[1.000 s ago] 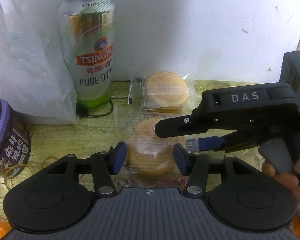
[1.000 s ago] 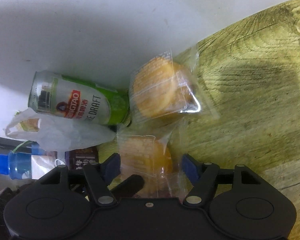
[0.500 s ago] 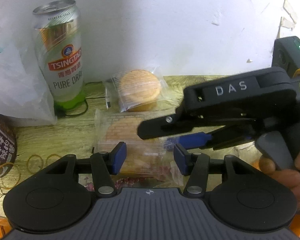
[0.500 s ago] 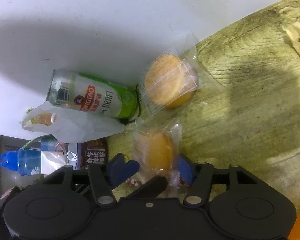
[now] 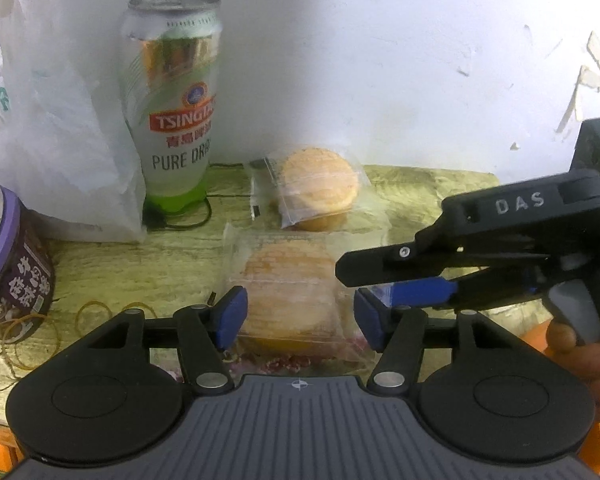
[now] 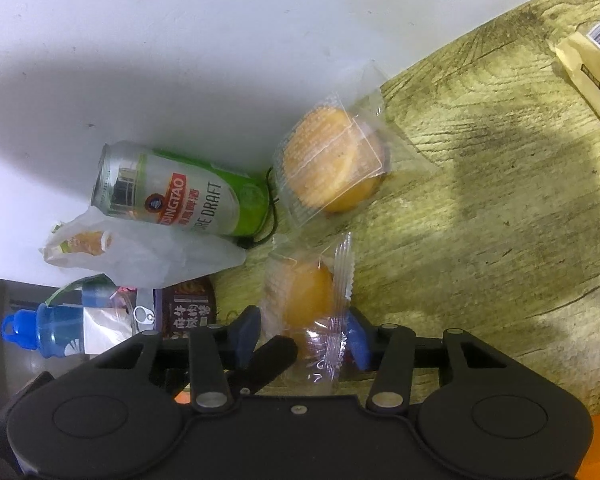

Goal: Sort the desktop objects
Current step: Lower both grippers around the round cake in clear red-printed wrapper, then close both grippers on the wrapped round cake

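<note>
Right now your left gripper has its blue pads spread, one on either side of the near wrapped cake, which lies on the desk. Whether the pads press the wrapper or stand just clear of it, you cannot tell from the left wrist view.

Your right gripper comes in from the right of the left one, and its blue pads are parted too, straddling the same near wrapped cake from the other side. The wrapper's crimped edge runs close along one pad; the wrist view does not settle whether it touches.

Just beyond both sets of fingers, the far wrapped cake sits by the wall, beside the beer can, which stands upright. Left of the left gripper's fingers are the white plastic bag, the purple cup and some loose rubber bands. A blue bottle shows past the right gripper's left finger, and a tan packet lies far off to its right.

As for progress: the two cakes lie near each other, close to the can and bag, which could be a group already formed or one being gathered. With both grippers around the near cake, this fits either setting it down beside its twin or picking it up to go elsewhere. No bin or marked sorting spot is visible.
</note>
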Tool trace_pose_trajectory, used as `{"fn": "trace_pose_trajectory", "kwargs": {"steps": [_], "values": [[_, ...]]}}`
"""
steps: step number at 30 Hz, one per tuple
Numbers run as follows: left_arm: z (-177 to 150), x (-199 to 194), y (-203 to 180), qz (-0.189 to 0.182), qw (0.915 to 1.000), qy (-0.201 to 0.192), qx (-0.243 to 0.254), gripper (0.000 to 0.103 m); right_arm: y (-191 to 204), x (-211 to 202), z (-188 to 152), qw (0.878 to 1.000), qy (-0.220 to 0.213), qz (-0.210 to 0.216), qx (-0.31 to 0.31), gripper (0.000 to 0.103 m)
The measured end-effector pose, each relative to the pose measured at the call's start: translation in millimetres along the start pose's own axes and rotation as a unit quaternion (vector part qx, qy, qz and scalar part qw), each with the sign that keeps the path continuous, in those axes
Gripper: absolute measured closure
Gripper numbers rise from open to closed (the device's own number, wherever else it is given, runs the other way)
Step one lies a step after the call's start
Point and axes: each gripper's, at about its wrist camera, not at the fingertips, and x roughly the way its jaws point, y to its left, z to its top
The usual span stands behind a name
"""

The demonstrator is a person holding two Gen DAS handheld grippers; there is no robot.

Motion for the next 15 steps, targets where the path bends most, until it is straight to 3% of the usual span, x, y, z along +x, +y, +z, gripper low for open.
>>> {"fn": "trace_pose_trajectory", "kwargs": {"steps": [7,15], "values": [[2,-9,13,-0.002,0.9997,-0.015,-0.021,0.041,-6,4,4,1.000,0.001,-0.007,0.011,0.057],[-1,16,20,-0.015,0.9995,0.022,-0.018,0.039,-10,9,5,1.000,0.006,-0.013,0.016,0.057]]}}
